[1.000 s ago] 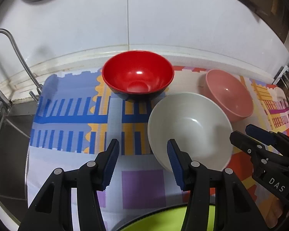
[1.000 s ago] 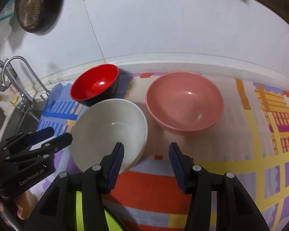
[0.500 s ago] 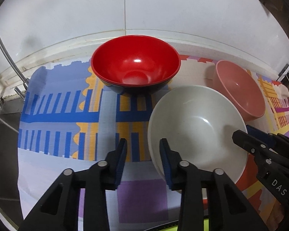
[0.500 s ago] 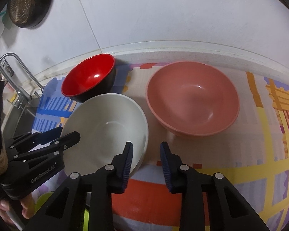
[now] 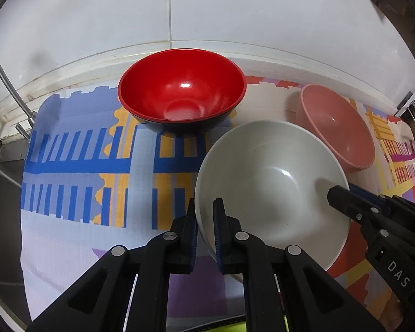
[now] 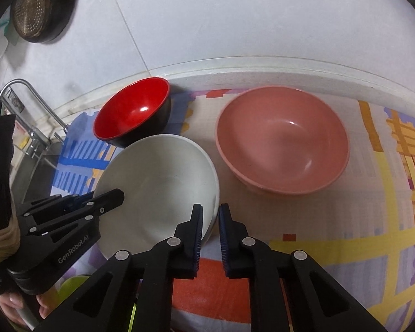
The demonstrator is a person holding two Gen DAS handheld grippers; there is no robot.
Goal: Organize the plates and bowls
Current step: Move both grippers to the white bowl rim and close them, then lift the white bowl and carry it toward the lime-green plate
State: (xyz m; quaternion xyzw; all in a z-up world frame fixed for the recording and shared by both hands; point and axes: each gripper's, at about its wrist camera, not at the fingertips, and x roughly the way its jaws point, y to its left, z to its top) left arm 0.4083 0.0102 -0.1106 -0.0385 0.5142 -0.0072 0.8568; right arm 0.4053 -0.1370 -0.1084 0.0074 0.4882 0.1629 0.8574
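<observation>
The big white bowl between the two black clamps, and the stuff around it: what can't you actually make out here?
- White bowl: its near rim, left wrist view, hidden behind the left gripper.
- Lime-green object: both views, cut off by the bottom edge and covered by gripper bodies.
- Metal tap: right wrist view, its base hidden by a dark hanging strap.
- Pink bowl: left wrist view, near side hidden behind the white bowl.

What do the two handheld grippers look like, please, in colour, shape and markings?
Both the left gripper and the right gripper are black, with ribbed blue pads and silver rivets. One body reads "GenRobot.AI", the other "DAS".
</observation>
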